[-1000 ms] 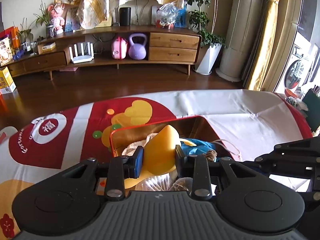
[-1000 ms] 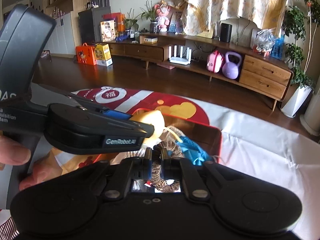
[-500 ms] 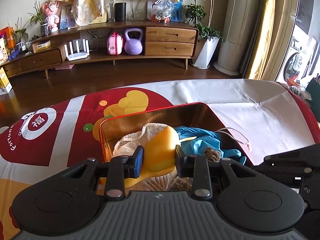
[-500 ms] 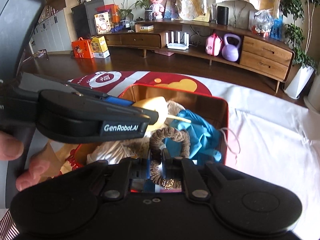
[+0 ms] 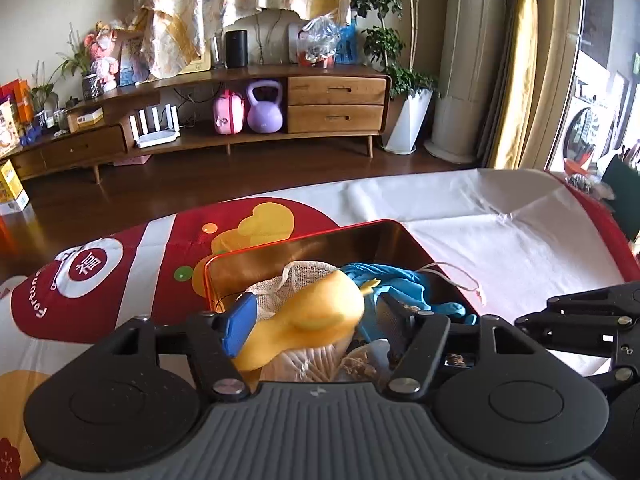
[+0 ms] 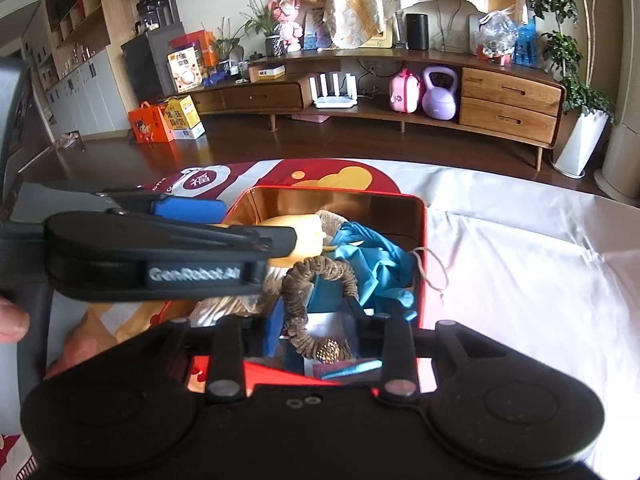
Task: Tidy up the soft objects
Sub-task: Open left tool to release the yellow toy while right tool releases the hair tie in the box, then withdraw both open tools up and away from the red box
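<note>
A red tin box [image 5: 280,246] stands on the tablecloth with soft things inside it. My left gripper [image 5: 316,322] hovers over its near end with jaws opening. A blurred yellow soft toy [image 5: 320,316] lies between the fingers, leaning on the blue left pad [image 5: 240,326] and clear of the right one. My right gripper [image 6: 316,326] is over the tin's near edge [image 6: 280,370], jaws opening too. A brown scrunchie [image 6: 298,312] hangs loose between its pads, over a blue cloth [image 6: 376,264]. A white mesh bag [image 5: 276,290] sits under the toy.
The left gripper's body [image 6: 160,256] crosses the right wrist view just left of the tin, with a person's fingers [image 6: 12,322] at the edge. A white cord [image 5: 460,280] trails over the tin's right rim. Bare white tablecloth [image 5: 500,240] lies to the right. A wooden cabinet [image 5: 336,108] stands far off.
Both grippers' jaws have spread apart. The yellow toy has slumped over sideways between the left fingers. The scrunchie, pinched before, now hangs free between the right pads.
</note>
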`<state>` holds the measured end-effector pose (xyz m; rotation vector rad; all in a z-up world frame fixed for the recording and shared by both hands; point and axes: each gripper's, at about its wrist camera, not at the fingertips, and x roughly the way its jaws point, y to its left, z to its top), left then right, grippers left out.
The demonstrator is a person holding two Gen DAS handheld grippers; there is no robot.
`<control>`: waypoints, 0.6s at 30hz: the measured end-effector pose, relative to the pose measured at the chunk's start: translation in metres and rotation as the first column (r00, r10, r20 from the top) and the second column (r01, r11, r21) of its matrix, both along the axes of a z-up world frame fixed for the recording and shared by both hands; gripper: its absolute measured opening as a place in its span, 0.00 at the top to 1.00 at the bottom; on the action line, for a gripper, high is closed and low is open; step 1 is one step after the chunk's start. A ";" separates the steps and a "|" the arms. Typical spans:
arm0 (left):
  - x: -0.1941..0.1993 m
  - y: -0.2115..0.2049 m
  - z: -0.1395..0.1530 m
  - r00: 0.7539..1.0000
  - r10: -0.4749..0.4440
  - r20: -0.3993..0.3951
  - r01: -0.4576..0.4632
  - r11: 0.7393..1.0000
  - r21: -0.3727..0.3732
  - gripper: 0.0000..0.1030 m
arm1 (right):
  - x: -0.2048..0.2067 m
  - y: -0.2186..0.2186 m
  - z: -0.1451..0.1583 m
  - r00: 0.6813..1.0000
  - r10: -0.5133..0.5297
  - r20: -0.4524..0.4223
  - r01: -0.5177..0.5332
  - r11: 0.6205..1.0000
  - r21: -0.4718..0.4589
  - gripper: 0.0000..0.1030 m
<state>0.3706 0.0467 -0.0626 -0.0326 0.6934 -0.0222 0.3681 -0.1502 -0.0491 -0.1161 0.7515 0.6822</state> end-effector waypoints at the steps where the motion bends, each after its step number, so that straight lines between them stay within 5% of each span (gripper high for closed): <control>1: -0.002 0.001 0.002 1.000 0.002 0.000 -0.002 1.000 -0.007 0.36 | -0.002 -0.002 0.002 1.000 -0.006 0.002 0.006 1.000 0.002 0.67; 18: -0.081 -0.001 0.048 0.997 0.017 0.074 -0.015 1.000 -0.026 0.26 | -0.055 -0.045 0.044 0.986 -0.128 0.102 0.121 0.990 0.075 0.40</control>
